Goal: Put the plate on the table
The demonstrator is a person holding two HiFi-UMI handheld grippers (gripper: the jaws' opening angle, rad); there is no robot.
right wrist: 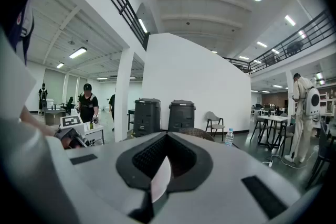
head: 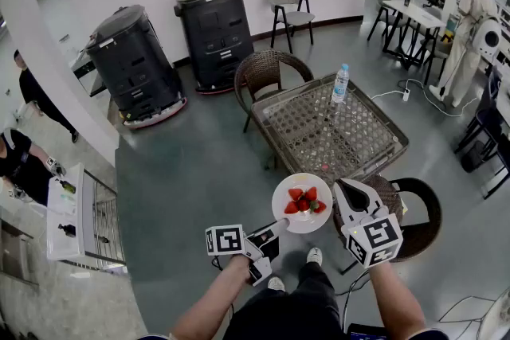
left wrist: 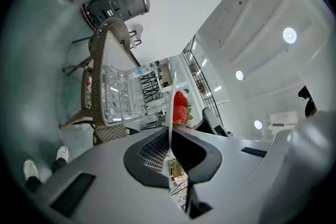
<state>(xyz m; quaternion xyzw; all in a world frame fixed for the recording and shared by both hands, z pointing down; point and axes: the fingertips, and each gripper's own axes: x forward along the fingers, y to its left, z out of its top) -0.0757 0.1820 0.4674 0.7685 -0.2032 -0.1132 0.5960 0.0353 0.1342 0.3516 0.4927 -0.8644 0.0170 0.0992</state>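
Jaws of the left gripper (head: pixel 276 228) are pinched almost together on the near-left rim of the plate (head: pixel 298 222). The left gripper view shows its thin white edge running straight between them. The plate hangs level in the air, just short of the wicker-framed tabletop (head: pixel 374 141) and not touching it. It looks like stiff glazed ware, light enough but slick and breakable. The strawberries (head: pixel 304 201) heaped loose on it would likely roll if it tipped, so holds on opposite rims, kept level, seem the sound grip. The right gripper (head: pixel 343 191) has its jaws closed on the plate's right rim, a white sliver showing between them. Count: one plate, four or five strawberries, two grippers, and one water bottle (head: pixel 340 84) upright on the tabletop.
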